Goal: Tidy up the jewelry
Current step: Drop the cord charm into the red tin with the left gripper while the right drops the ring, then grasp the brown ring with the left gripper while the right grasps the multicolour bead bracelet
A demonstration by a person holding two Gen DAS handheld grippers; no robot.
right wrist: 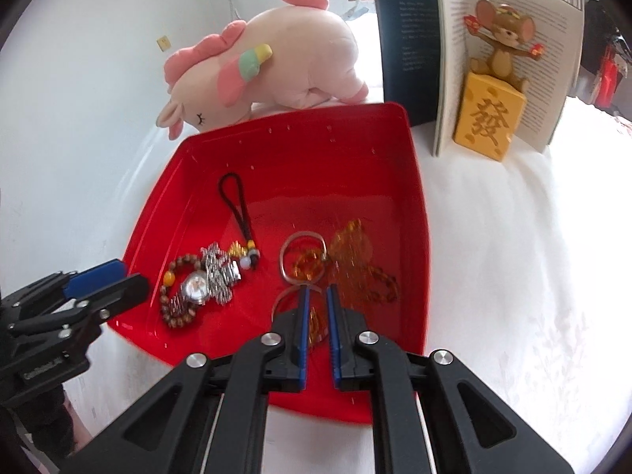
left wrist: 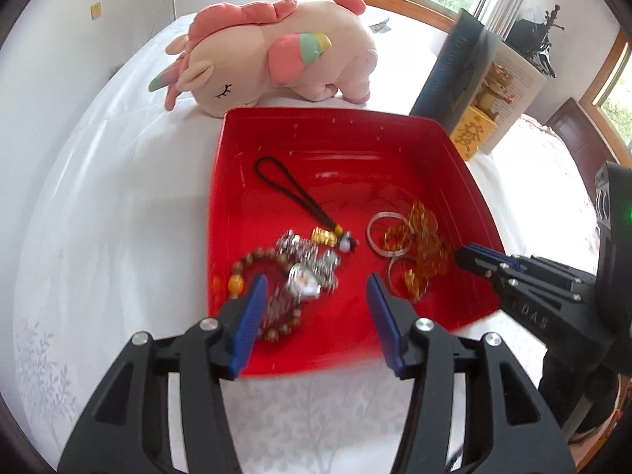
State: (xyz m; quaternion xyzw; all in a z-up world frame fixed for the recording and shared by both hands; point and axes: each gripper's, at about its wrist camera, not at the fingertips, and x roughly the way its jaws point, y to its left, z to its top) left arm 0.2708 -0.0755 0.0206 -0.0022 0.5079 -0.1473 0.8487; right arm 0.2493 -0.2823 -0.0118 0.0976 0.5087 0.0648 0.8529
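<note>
Gold block (right wrist: 489, 124) behind the red tray (right wrist: 414, 205) reads 發; book print's illegible. Your left gripper (left wrist: 316, 296) gapes empty; right gripper (right wrist: 317, 296) is nearly shut, holding nothing discernible.

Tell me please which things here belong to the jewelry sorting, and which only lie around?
Belong to the job: red tray; silver watch; wooden bead bracelet; black cord charm; silver bangle; amber beads.

Just lying about: plush unicorn; open book; mouse figurine.
</note>
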